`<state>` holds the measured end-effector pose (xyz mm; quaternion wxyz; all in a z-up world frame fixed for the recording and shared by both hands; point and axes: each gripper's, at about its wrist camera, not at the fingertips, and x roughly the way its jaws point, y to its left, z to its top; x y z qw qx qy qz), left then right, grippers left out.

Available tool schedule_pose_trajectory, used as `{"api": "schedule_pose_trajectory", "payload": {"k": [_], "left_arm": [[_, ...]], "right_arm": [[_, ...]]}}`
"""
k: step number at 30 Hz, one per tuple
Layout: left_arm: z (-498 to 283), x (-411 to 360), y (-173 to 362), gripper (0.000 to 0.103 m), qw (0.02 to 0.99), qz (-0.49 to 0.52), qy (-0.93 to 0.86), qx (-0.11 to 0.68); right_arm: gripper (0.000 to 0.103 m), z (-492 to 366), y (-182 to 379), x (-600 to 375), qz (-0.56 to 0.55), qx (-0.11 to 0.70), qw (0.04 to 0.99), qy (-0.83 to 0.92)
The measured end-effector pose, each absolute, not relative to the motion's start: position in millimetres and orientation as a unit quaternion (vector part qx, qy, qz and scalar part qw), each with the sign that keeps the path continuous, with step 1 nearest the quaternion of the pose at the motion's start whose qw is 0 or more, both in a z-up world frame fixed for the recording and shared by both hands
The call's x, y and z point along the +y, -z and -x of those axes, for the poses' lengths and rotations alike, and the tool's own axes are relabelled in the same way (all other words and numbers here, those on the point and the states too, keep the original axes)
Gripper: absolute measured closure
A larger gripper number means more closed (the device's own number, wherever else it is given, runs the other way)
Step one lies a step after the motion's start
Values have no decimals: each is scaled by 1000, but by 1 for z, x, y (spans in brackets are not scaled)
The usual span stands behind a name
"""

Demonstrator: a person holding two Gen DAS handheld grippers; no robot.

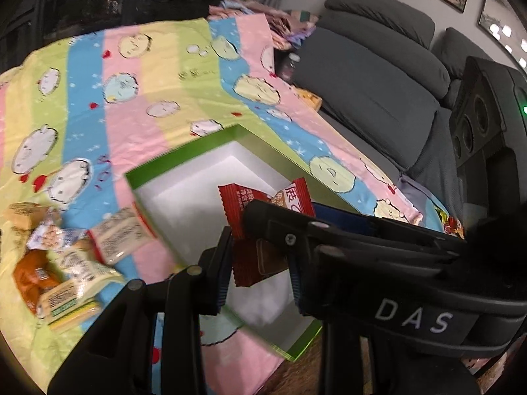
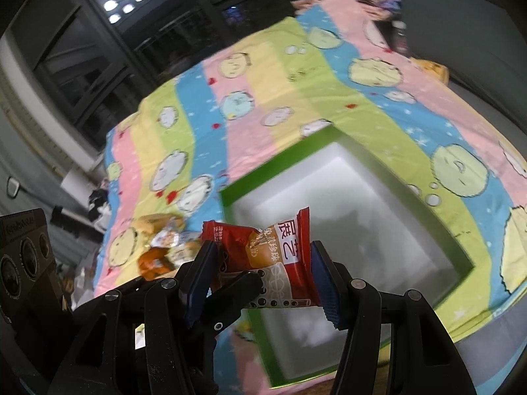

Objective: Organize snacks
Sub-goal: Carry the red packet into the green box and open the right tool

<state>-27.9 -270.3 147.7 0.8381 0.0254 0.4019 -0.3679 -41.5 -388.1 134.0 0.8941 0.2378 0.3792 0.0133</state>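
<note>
A box with a green rim (image 1: 184,153) (image 2: 227,204) and a white inside lies open on the striped cloth. My left gripper (image 1: 258,253) is shut on a dark red packet (image 1: 257,265), which hangs over the near part of the box. My right gripper (image 2: 263,247) is shut on a red snack packet with white characters (image 2: 280,253) (image 1: 293,197), also above the box. The two grippers are close together. One right gripper finger (image 1: 329,227) crosses the left wrist view, and a left gripper finger (image 2: 237,289) pokes into the right wrist view. A pile of several loose snacks (image 1: 59,256) (image 2: 164,247) lies left of the box.
The pastel cartoon-print cloth (image 1: 131,98) covers the whole surface. A grey sofa (image 1: 378,82) stands along its right side. A dark bottle (image 2: 400,39) and a yellow item (image 2: 431,69) sit at the cloth's far right edge. Folded fabrics (image 1: 286,23) are stacked at the back.
</note>
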Motion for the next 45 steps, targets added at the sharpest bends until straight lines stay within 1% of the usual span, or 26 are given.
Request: {"api": "schedule_pose_trajectory", "payload": {"k": [6, 11, 22, 34, 45], "left_arm": [[16, -298, -124, 74, 815, -20, 373, 442], [7, -311, -112, 74, 800, -19, 374, 470], [-4, -317, -83, 74, 771, -19, 369, 518], [-6, -317, -77, 73, 773, -28, 354, 525], [3, -310, -74, 73, 782, -65, 368, 499]], "right_arm": [[43, 33, -110, -415, -269, 405, 874, 8], [43, 27, -96, -427, -273, 419, 866, 19], [43, 14, -67, -433, -275, 459, 844, 43], [43, 10, -60, -427, -265, 470, 840, 54], [43, 19, -54, -417, -254, 478, 838, 69]]}}
